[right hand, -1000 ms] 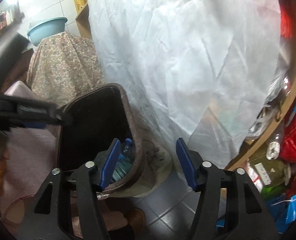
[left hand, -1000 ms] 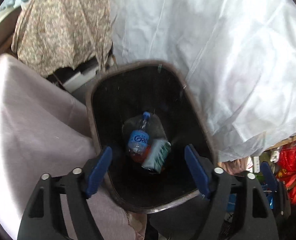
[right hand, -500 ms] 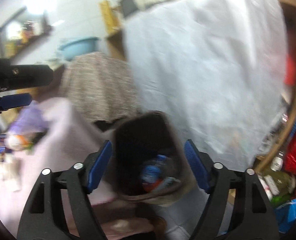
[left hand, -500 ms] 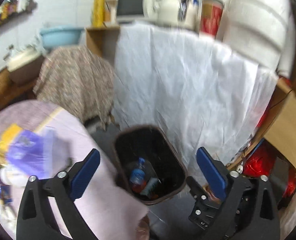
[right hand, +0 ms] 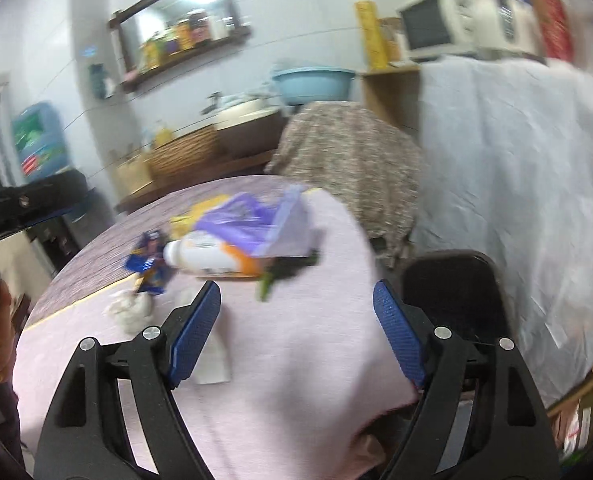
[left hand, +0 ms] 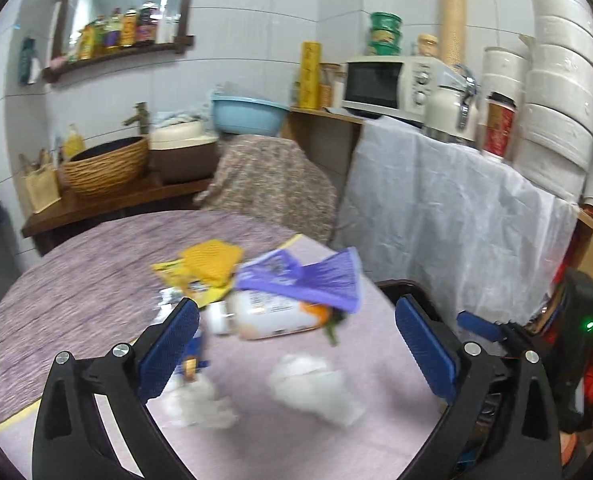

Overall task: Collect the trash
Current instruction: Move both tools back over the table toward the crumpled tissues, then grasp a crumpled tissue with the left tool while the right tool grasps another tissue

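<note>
Both my jaws empty, litter ahead

My left gripper (left hand: 296,344) gapes above the tabletop (left hand: 76,276); the white bottle (left hand: 272,318) lies crosswise just beyond, nearer it than my parted right gripper (right hand: 296,332).

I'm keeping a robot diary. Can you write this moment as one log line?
left tool: open, empty | right tool: open, empty | trash on table: white bottle, purple bag, crumpled tissue | bin: beside table
</note>
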The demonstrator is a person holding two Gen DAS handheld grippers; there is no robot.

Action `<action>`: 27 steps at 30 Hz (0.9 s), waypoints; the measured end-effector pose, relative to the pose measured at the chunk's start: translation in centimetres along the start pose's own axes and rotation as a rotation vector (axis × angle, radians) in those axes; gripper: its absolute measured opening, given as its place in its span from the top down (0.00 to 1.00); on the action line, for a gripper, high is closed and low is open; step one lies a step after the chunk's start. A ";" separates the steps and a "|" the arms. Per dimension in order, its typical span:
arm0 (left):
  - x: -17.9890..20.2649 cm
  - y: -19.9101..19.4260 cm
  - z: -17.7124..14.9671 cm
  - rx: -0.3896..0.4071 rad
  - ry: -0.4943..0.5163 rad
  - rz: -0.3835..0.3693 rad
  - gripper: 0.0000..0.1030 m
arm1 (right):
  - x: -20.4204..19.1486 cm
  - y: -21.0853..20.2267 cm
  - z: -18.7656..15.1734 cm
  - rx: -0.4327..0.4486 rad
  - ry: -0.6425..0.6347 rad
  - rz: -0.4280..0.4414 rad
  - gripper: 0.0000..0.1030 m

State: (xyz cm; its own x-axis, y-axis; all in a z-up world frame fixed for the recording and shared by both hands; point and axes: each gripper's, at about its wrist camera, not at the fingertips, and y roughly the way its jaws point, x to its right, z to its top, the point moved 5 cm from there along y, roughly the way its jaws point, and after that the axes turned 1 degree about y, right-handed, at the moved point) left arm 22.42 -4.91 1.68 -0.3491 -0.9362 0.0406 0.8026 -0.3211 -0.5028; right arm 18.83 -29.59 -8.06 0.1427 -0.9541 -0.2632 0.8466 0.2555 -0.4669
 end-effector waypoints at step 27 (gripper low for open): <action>-11.1 3.5 -10.7 -0.273 -0.145 0.058 0.20 | -8.0 7.9 -6.3 -0.328 -0.204 0.097 0.82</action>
State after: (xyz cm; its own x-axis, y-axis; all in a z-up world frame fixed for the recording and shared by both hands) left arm 23.95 5.88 -9.78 -0.2184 -0.9687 0.1180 0.6529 -0.2349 -0.7201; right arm 21.12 -18.98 -14.96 0.3408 -0.9261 -0.1621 0.6204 0.3511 -0.7013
